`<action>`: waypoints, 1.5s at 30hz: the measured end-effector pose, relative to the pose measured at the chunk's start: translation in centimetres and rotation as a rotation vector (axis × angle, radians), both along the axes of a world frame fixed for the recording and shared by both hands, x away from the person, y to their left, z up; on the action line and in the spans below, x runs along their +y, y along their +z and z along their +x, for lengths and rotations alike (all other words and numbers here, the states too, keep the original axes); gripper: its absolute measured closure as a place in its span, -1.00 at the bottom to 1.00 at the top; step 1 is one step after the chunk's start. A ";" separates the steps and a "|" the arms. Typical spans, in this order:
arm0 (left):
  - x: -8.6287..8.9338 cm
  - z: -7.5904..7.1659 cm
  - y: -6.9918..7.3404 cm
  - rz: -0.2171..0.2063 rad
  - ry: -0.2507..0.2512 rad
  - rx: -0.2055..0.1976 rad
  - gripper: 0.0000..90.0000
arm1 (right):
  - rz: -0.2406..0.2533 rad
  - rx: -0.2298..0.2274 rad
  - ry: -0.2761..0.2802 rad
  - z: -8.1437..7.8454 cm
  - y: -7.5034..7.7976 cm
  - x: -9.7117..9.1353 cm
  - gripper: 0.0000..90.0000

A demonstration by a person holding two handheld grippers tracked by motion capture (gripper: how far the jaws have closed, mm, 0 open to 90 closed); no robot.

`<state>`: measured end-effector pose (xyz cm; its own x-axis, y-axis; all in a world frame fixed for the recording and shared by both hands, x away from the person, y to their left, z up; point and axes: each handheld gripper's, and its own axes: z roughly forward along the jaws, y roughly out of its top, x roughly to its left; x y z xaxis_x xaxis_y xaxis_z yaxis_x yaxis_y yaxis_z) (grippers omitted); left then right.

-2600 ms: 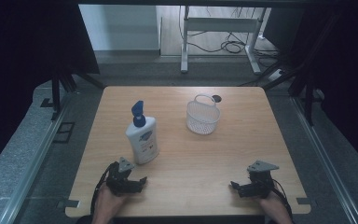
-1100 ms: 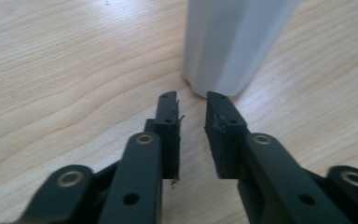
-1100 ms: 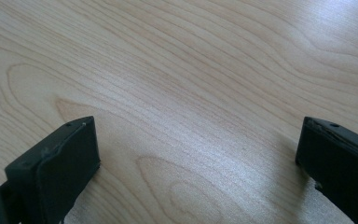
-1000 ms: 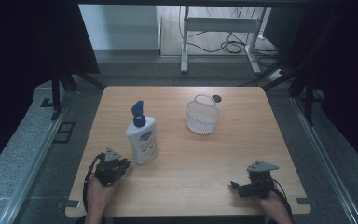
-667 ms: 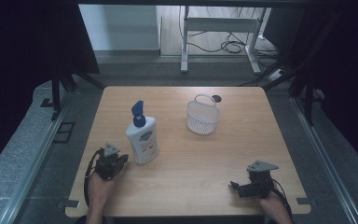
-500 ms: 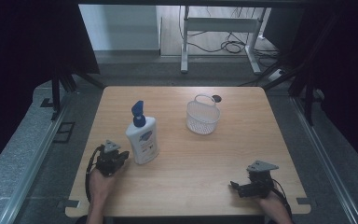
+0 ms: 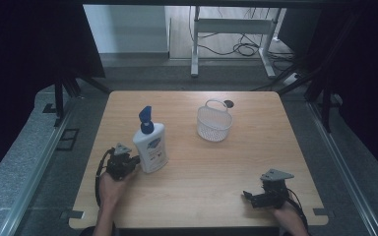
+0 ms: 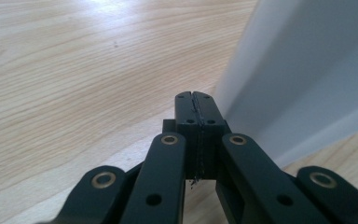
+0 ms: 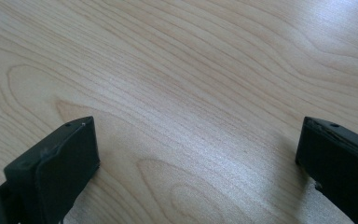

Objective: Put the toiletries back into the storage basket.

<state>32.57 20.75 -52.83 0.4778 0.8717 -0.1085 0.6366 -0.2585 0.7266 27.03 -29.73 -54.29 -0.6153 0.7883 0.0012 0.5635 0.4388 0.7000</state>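
Wooden boards make up the tabletop (image 7: 197,187), which sits in the middle of the high view with grey floor and dark curtains around it. Past its far edge, at the top of the frame, stand white frame legs with black cables on the floor.

Left of the middle stands a white bottle (image 7: 151,146) with a blue pump top. It is upright. The left gripper (image 7: 132,161) is in the lower left of the frame, held in a hand, and it points at the bottom part of the bottle. Its tip is just beside the bottle, maybe touching it; I cannot tell which. In the left gripper view the two black jaws are pressed flat together with nothing between them, having just finished closing. The white bottle (image 8: 307,79) fills the right side of that view, very near the tip.

A white wire basket (image 7: 214,123) with a handle sits up and to the right of the bottle, well apart from it. A small dark round spot (image 7: 229,103) lies just behind the basket.

The right gripper (image 7: 252,196) rests at the lower right of the frame, far from the bottle. In the right gripper view its jaws stand wide apart, with bare wood between them.
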 end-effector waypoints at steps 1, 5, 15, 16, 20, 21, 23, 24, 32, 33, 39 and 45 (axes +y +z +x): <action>-0.1 0.0 0.0 0.005 -0.002 0.001 0.98 | 0.000 0.000 0.000 0.0 0.0 0.0 -1.00; -0.1 -0.1 0.1 -0.008 -0.004 0.004 0.98 | 0.000 0.000 0.000 0.0 0.0 0.0 -1.00; -1.1 -0.5 0.2 -0.001 -0.038 0.005 0.98 | 0.000 0.000 0.000 0.0 0.0 0.0 -1.00; -1.2 -0.5 0.2 -0.001 -0.041 0.005 0.98 | 0.000 0.000 0.000 0.0 0.0 0.0 -1.00; -1.6 -0.6 0.3 0.001 -0.052 0.007 0.98 | 0.000 0.000 0.000 0.0 0.0 0.0 -1.00; -1.6 -0.7 0.3 0.001 -0.057 0.008 0.98 | 0.000 0.000 0.000 0.0 0.0 0.0 -1.00; -1.8 -0.7 0.3 -0.002 -0.062 0.006 0.98 | 0.000 0.000 0.000 0.0 0.0 0.0 -1.00; -1.9 -0.8 0.4 0.000 -0.063 0.008 0.98 | 0.000 0.000 0.000 0.0 0.0 0.0 -1.00; -2.7 -1.2 0.6 0.003 -0.084 0.013 0.98 | 0.000 0.000 0.000 0.0 0.0 0.0 -1.00; -2.7 -1.3 0.6 0.004 -0.089 0.015 0.98 | 0.000 0.000 0.000 0.0 0.0 0.0 -1.00; -3.3 -1.6 0.8 0.013 -0.109 0.021 0.98 | 0.000 0.000 0.000 0.0 0.0 0.0 -1.00; -4.0 -1.9 0.8 0.013 -0.127 0.028 0.98 | 0.000 0.000 0.000 0.0 0.0 0.0 -1.00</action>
<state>30.63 16.77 -51.99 0.5810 0.8061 -0.1123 0.6183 -0.3474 0.7050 27.03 -29.73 -54.29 -0.6156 0.7881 0.0009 0.5630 0.4390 0.7002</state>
